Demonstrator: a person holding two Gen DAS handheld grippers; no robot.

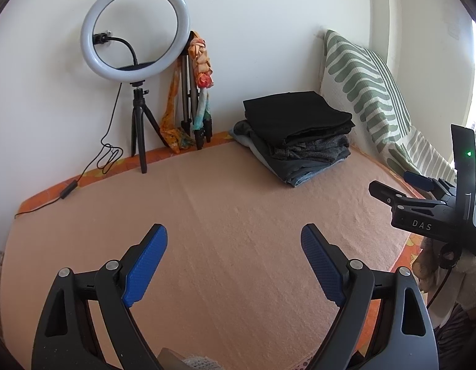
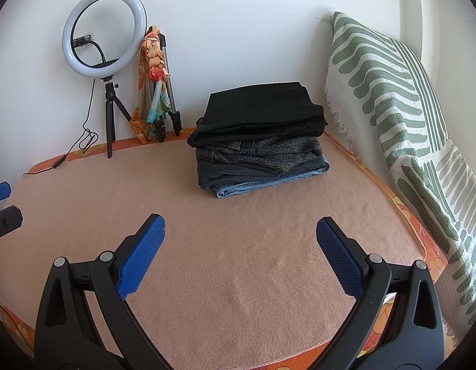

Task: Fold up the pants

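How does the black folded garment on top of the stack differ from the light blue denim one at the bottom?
The black folded garment is plain, matte and dark; the light blue denim garment is pale and faded. The black one lies on top with its whole upper face showing; the denim is pressed under the pile, only its edges visible. Both are folded flat in one stack on the peach blanket.

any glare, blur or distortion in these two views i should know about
Left wrist view: strong fisheye bend with dark corners; window light blows out the right edge behind the right gripper; the ring light is sharp.
Right wrist view: same barrel curve bowing the peach blanket; even daylight, soft shadows under the stack of folded pants; no motion blur; the open right gripper's fingertips are crisp.
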